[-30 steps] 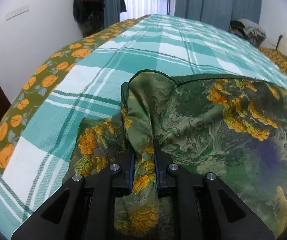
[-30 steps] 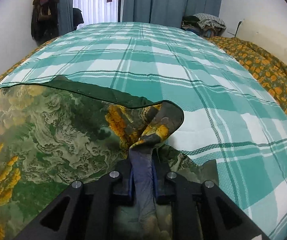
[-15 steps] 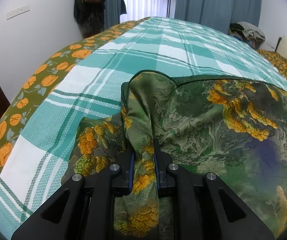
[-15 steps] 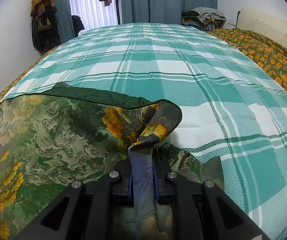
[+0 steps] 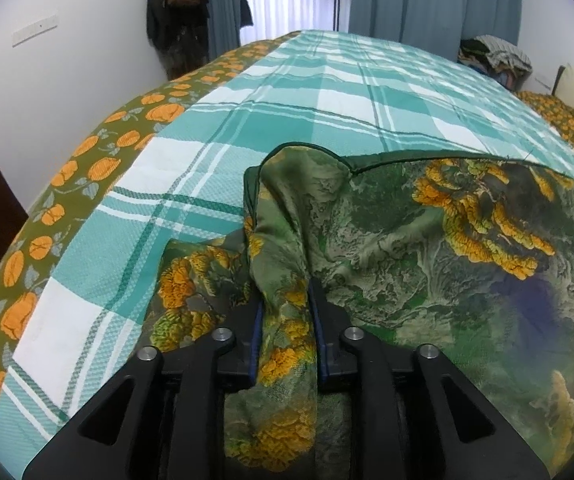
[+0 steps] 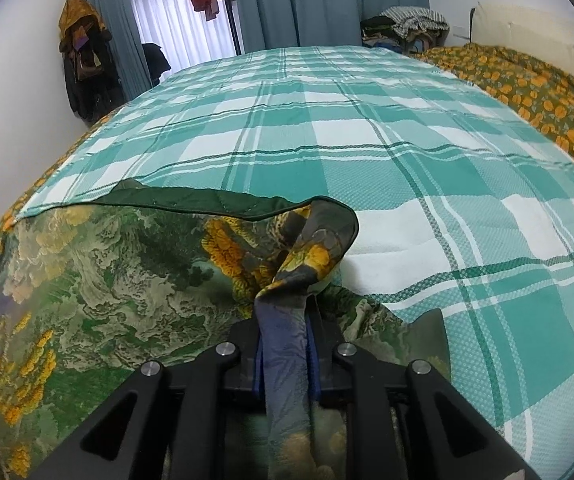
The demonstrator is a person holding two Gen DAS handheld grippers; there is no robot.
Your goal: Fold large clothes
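Two black two-finger grippers each pinch a bunched corner of the same silky green garment with yellow flower print [image 5: 427, 264]: the left gripper [image 5: 285, 312] is closed on a gathered fold, and the right gripper [image 6: 285, 340] is clamped on a bluish twist of the cloth. Between them the garment spreads out ahead, its dark green hemmed edge [image 6: 207, 202] stretched across the front. To do this fold well, I would carry both corners forward together at matching height, keeping that hem taut so no slack bunches in the middle, then lay it down flat before letting go. Under the cloth lies a teal and white plaid bedspread [image 6: 367, 128], bordered by an olive quilt with orange flowers [image 5: 67, 176]. Farther off hang blue-grey curtains [image 6: 307, 0] by a bright window.
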